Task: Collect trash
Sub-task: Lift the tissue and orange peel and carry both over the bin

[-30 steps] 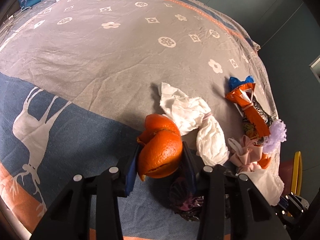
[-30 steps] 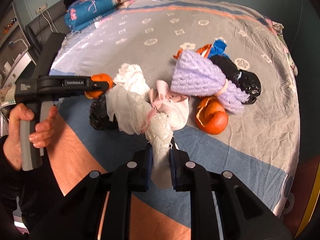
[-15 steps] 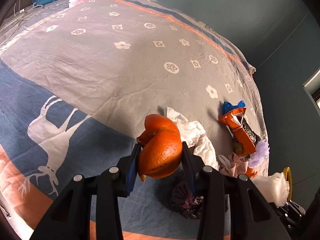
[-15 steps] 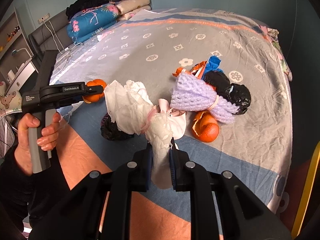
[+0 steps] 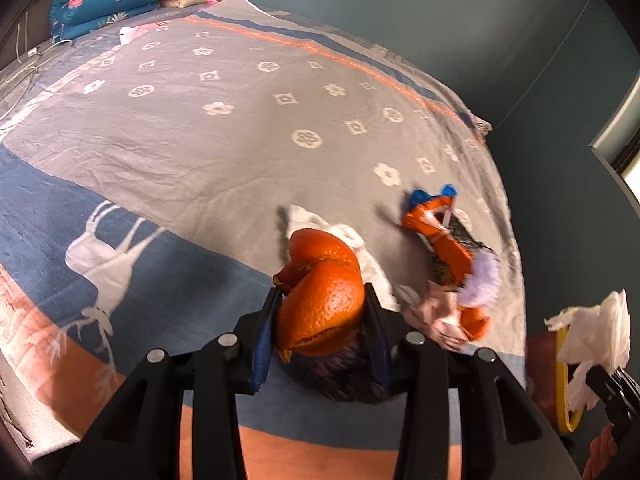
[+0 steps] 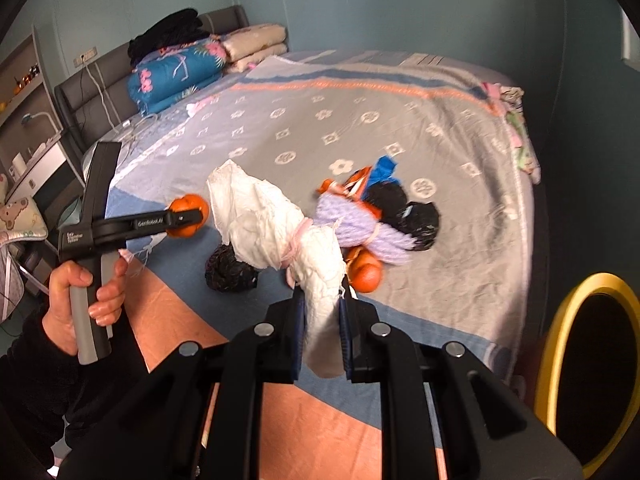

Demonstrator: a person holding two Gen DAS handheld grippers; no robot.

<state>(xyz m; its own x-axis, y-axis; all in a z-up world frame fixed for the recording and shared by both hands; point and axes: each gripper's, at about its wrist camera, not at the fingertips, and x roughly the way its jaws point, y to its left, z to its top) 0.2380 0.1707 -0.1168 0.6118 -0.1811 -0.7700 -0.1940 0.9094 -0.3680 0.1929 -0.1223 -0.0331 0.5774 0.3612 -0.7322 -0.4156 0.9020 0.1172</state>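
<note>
My left gripper [image 5: 320, 320] is shut on an orange peel [image 5: 322, 300] and holds it above the bed; it also shows in the right wrist view [image 6: 186, 216]. My right gripper [image 6: 322, 320] is shut on a crumpled white tissue [image 6: 280, 232] tied with a pink band, lifted off the bed; the tissue also shows in the left wrist view [image 5: 600, 328]. On the bedspread [image 6: 440, 160] lie a black crumpled bag [image 6: 230, 272], a purple knit piece [image 6: 360, 224], another orange peel [image 6: 366, 274], an orange and blue wrapper [image 5: 436, 228] and a white tissue [image 5: 352, 244].
A yellow-rimmed bin [image 6: 592, 368] stands beside the bed at the right. Folded quilts and pillows [image 6: 180, 68] lie at the headboard. A pink cloth [image 5: 440, 312] sits among the trash. A shelf and desk [image 6: 28, 128] stand at the left.
Both grippers have risen and pulled back from the bed with their loads. The right gripper has swung right, bringing the yellow bin into view.
</note>
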